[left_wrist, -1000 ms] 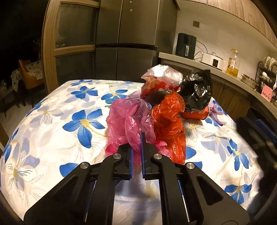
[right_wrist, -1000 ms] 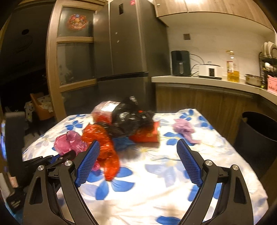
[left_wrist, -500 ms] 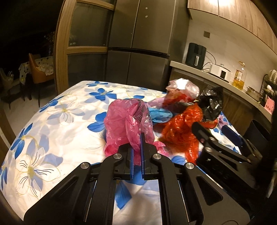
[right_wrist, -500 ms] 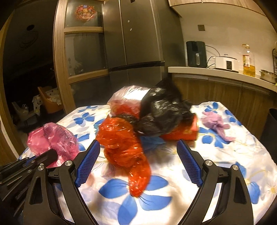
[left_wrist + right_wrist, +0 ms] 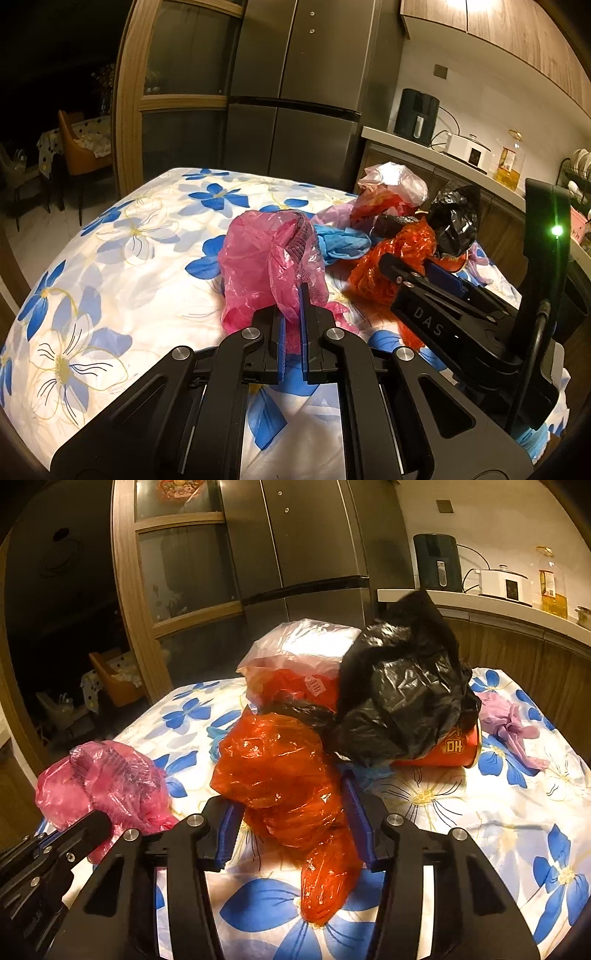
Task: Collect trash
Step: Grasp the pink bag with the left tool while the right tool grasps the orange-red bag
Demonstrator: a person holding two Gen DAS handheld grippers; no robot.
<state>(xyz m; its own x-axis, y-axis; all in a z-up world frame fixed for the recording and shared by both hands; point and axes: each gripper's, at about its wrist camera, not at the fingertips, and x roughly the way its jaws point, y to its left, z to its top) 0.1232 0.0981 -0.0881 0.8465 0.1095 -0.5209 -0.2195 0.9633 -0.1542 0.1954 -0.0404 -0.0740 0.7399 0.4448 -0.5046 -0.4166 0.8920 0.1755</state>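
Five plastic bags [image 5: 284, 771], one red box [image 5: 452, 747], two crumpled gloves [image 5: 511, 722]

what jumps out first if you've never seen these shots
A heap of crumpled plastic bags on the blue-flowered tablecloth: the orange bag in front, between the right gripper jaws, which have just been closing on it, with a black bag behind it. To the left, the left gripper is shut on a pink bag.
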